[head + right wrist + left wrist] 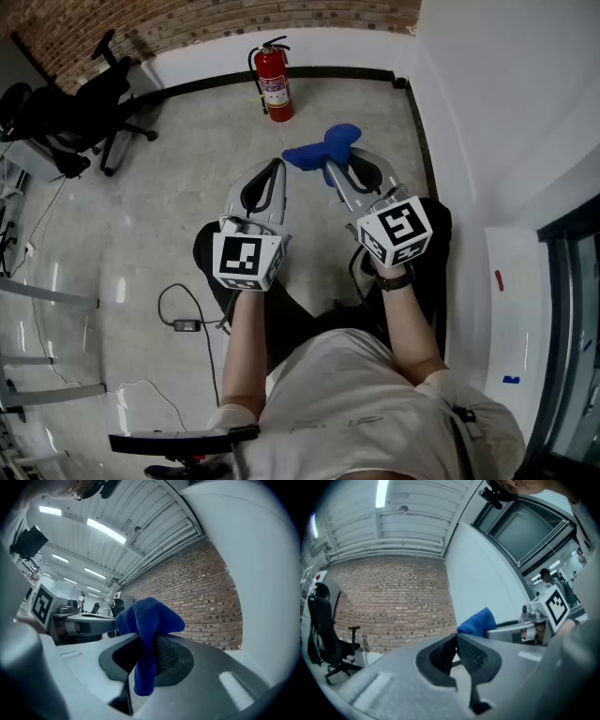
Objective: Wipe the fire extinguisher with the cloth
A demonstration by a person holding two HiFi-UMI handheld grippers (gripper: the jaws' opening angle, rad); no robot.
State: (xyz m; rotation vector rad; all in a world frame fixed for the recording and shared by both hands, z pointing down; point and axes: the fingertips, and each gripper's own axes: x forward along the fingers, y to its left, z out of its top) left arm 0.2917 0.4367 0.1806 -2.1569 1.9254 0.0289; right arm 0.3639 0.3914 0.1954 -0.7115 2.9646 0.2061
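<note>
left gripper (277, 167) jaws together, nothing between | right gripper (330, 171) clamped on blue cloth (323, 148), bulk bunched past tips | risk: thin pinch, cloth may drag out mid-rub; fire extinguisher (275, 82) stands free on floor (187, 169), one-sided push may tip it | fire extinguisher upright by wall, ahead, well apart from both grippers, slightly left of cloth

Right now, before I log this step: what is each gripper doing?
Left gripper: shut, nothing between its jaws.
Right gripper: shut on the blue cloth.
</note>
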